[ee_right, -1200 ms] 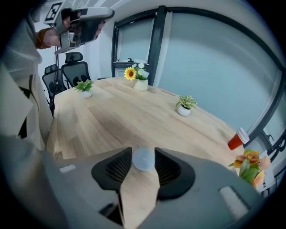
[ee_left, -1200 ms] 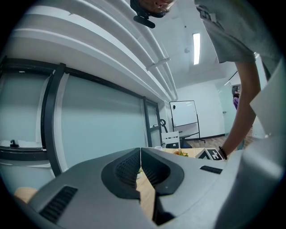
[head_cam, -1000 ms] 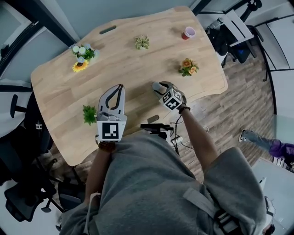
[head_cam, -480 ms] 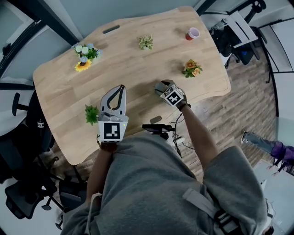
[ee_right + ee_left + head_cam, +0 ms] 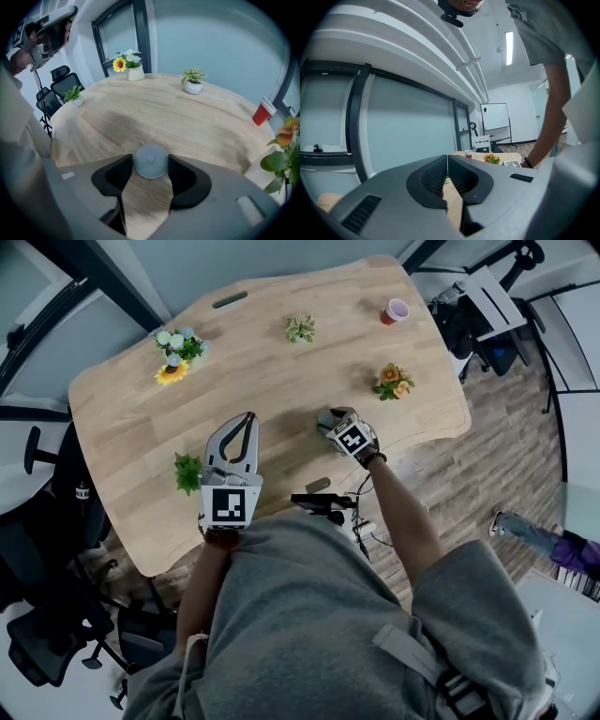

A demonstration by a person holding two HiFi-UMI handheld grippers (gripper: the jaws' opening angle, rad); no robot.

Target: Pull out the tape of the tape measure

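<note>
Opening just now, right gripper (image 5: 325, 418) jaws astride tape measure (image 5: 151, 161), left gripper (image 5: 247, 418) unmoved

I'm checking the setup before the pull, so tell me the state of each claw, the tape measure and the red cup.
tape measure: lying flat on the table, tape not pulled out.
left claw: shut, empty.
right claw: open, has just been opening, set around the tape measure, not gripping it.
red cup: upright.
</note>
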